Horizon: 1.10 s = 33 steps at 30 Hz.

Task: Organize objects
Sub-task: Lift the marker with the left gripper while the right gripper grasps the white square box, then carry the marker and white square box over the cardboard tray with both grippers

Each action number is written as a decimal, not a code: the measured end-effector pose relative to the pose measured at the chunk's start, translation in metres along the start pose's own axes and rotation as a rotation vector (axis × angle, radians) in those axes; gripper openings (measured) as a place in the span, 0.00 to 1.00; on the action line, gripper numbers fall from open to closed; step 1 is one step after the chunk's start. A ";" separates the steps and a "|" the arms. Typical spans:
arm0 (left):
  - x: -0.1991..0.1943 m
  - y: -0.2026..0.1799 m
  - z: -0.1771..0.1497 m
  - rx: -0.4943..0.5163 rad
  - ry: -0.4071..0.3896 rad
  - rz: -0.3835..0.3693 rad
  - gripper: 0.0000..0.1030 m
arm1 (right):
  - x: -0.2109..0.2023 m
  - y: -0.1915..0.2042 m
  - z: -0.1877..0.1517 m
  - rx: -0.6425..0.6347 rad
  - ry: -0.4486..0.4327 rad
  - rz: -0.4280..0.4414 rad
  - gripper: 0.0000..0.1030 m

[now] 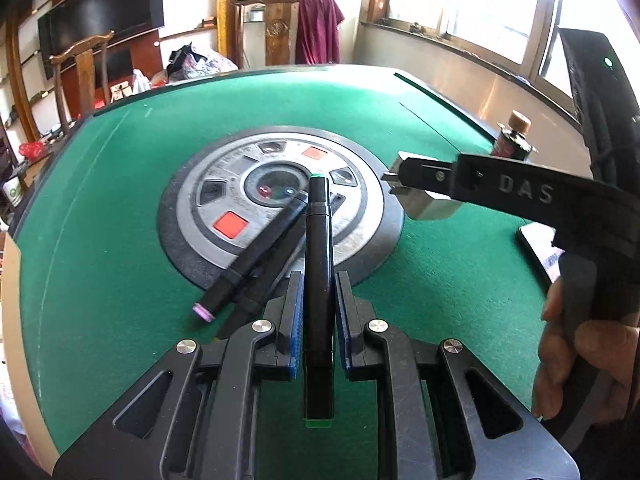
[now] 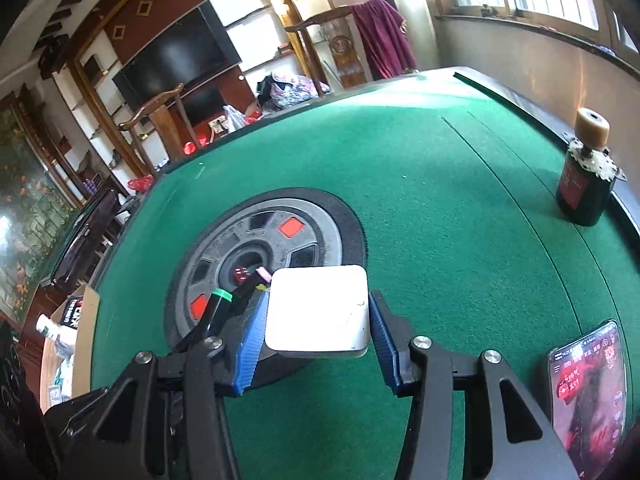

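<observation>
Holding a black marker with green ends (image 1: 318, 280), the left gripper (image 1: 318, 292) has its blue pads pressed on the marker's sides. The marker points out over the round gray disc (image 1: 360, 216) in the middle of the green table (image 1: 100, 240). Another black marker with a pink end (image 1: 248, 260) lies slanted on the disc's near edge, just beside the held one. A third dark marker seems to lie under it, but it is hard to make out.

The right gripper (image 2: 316, 316) holds a white square box (image 2: 318, 308) between its blue pads. The box hangs above the disc's right edge and hides part of it.

The far side of the green table has lots of open room. A dark bottle with a brown cap (image 2: 586, 176) stands near the right edge. A phone (image 2: 588, 392) lies near the right front, and the picture cuts it off. The hand (image 1: 580, 364) on the right gripper is partly cut off too. Little dice in the disc's middle are blurry.
</observation>
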<state>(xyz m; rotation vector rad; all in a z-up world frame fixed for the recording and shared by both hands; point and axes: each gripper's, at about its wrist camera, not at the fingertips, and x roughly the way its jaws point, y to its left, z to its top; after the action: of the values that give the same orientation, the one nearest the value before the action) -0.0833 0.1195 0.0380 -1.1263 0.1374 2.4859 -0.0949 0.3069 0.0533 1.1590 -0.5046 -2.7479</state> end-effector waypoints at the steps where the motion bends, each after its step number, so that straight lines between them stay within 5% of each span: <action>1: -0.002 0.002 0.000 -0.006 -0.004 0.007 0.14 | 0.000 0.001 0.000 -0.003 0.000 0.005 0.49; 33: -0.104 0.064 -0.038 -0.176 -0.135 0.110 0.14 | -0.013 0.059 -0.029 -0.136 0.027 0.183 0.48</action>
<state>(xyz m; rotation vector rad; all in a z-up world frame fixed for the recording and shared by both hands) -0.0203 0.0181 0.0845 -1.0395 -0.0611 2.7072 -0.0668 0.2472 0.0634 1.0614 -0.3923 -2.5637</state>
